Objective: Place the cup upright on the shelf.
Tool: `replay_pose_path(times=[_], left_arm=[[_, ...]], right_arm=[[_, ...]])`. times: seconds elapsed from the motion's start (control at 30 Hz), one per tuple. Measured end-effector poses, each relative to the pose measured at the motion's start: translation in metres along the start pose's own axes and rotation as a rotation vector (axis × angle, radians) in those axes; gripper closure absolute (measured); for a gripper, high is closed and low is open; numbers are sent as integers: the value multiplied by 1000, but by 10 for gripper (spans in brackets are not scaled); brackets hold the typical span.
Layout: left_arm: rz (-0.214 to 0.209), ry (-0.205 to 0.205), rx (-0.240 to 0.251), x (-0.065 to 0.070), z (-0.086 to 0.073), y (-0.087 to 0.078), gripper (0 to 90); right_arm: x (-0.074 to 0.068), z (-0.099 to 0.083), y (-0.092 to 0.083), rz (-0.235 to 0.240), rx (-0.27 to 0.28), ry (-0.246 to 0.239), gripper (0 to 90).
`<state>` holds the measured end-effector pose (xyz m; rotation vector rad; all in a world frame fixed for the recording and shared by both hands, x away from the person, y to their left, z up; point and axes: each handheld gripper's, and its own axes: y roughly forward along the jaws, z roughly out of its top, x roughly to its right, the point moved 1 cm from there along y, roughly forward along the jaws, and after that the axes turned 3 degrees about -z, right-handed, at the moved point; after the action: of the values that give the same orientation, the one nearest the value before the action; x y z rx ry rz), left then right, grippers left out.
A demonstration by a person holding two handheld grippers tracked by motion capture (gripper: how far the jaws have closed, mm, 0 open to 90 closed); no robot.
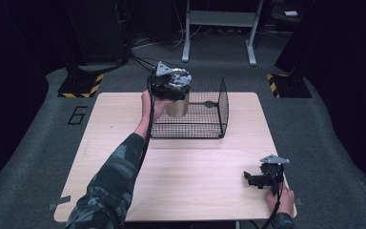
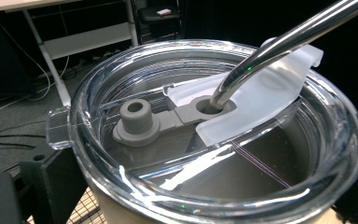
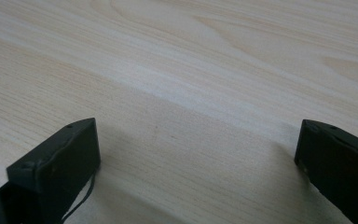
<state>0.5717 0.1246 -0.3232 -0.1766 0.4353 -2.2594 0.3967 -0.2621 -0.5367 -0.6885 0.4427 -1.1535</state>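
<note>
A steel tumbler (image 1: pixel 177 104) with a clear lid (image 2: pixel 214 140) and a metal straw (image 2: pixel 279 42) is at the left end of a black wire basket (image 1: pixel 209 114), its lid above the basket rim. My left gripper (image 1: pixel 171 88) is shut on the tumbler just under the lid, one black jaw on each side in the left gripper view. I cannot tell whether the tumbler rests on the basket floor. My right gripper (image 1: pixel 249 179) lies on the wooden table (image 1: pixel 181 176) near the front right corner. It is open, with bare wood between its fingers (image 3: pixel 56 163).
Behind the table stands a white metal frame (image 1: pixel 219 28). Two black stands with yellow-black striped bases (image 1: pixel 81 86) (image 1: pixel 288 86) flank the far corners. A "6" (image 1: pixel 77 114) is marked on the grey floor at left.
</note>
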Motion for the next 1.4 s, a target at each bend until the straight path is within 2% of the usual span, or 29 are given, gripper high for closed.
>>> replay_pose_path(times=[0.23,0.33,0.83,1.4], left_arm=[[15,-33,1,0,-5,11,40],[24,-24,-19,0,-8,16,40],[43,-53,-58,1,-20,36,40],[41,-82,-110,3,-34,53,40]], right_arm=[[0,0,0,0,0,0,0],[0,0,0,0,2,-2,0],[0,0,0,-3,4,-1,0],[0,0,0,-3,9,-1,0]])
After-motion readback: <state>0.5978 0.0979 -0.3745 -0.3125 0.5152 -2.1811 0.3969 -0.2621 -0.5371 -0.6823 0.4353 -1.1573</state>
